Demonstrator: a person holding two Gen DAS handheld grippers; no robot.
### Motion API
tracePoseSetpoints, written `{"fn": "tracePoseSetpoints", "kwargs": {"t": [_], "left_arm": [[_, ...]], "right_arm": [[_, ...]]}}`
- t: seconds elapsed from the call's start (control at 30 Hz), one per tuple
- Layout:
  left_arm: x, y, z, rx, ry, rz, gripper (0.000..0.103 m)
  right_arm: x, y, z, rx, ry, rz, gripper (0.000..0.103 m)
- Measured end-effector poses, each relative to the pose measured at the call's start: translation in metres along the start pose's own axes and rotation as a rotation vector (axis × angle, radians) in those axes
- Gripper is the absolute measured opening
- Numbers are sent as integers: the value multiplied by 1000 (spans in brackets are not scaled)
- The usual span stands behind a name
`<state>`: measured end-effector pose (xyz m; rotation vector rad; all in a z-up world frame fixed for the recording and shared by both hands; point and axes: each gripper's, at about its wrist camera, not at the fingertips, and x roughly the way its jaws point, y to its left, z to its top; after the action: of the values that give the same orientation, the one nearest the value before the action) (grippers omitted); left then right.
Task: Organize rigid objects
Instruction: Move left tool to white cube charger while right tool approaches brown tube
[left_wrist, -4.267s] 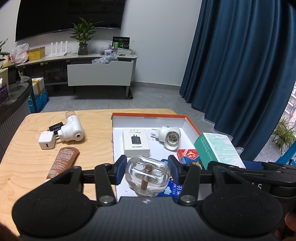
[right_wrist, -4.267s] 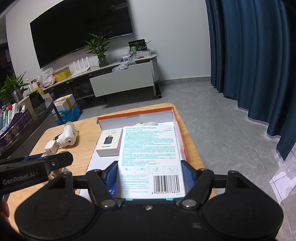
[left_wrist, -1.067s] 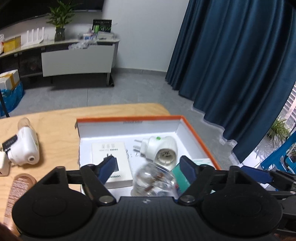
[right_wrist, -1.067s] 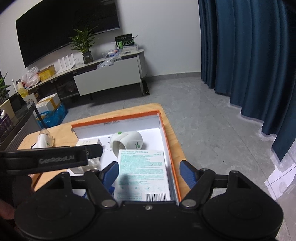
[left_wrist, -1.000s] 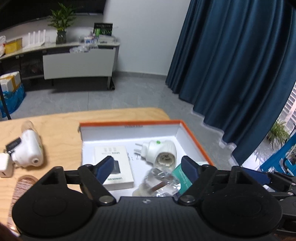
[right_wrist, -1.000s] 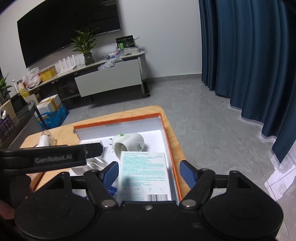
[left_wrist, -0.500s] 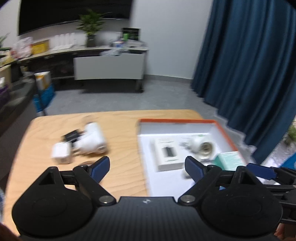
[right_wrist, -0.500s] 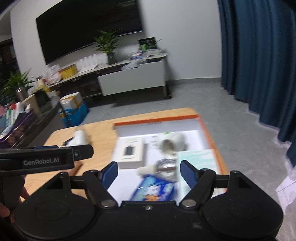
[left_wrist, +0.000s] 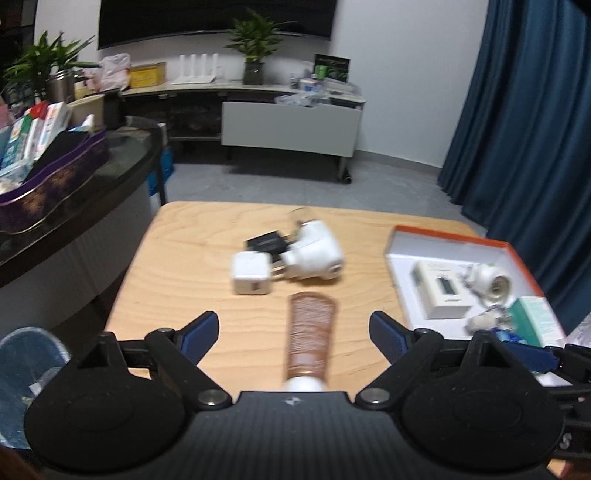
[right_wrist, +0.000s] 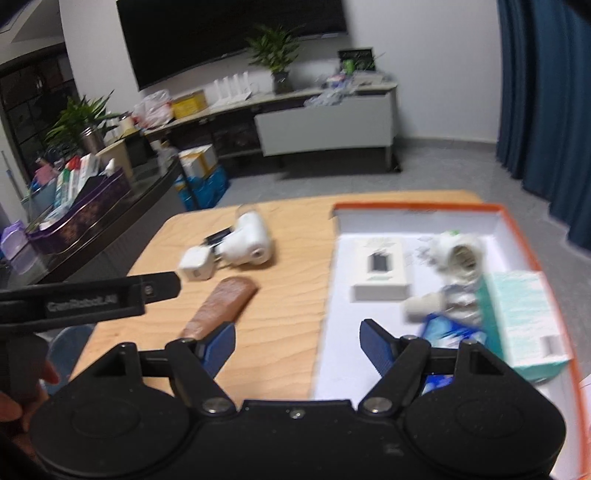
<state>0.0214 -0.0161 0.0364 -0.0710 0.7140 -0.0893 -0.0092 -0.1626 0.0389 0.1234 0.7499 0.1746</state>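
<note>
1. Left gripper (left_wrist: 293, 328): jaws wide, nothing gripped. Brown tube (left_wrist: 309, 338) lies lengthwise between them on the table (left_wrist: 177, 280), cap end near. Risk: pads closing along its length skid off the tube.
2. Right gripper (right_wrist: 297, 341): jaws wide, empty, over the near-left edge of the orange box (right_wrist: 517, 229). Risk: both grippers crowd and collide.
3. Further out: white charger cube (left_wrist: 251, 278), white nozzle device (left_wrist: 314, 254) and black item (left_wrist: 264, 242) sit touching. Risk: grabbing one drags its neighbours.
4. Box's near end is crowded, teal carton (right_wrist: 521, 317) included. Risk: drops land on top.
</note>
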Motion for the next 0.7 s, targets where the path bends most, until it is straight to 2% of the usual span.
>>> {"fn": "tracePoseSetpoints", "kwargs": {"t": [0.2,0.43,0.6,0.7], "left_arm": [[16,44,-1,-65,36,49,91],[49,59,12,-63,65,57,91],[77,54,21,-29,72,40,91],[93,52,25,-7,75,42,91]], "right_arm": [[36,35,-2,-2,81,62,88],[80,60,5,53,136,66,88],[113,73,0,36,170,-8,88],[117,75,-3,-11,135,-45,85]]}}
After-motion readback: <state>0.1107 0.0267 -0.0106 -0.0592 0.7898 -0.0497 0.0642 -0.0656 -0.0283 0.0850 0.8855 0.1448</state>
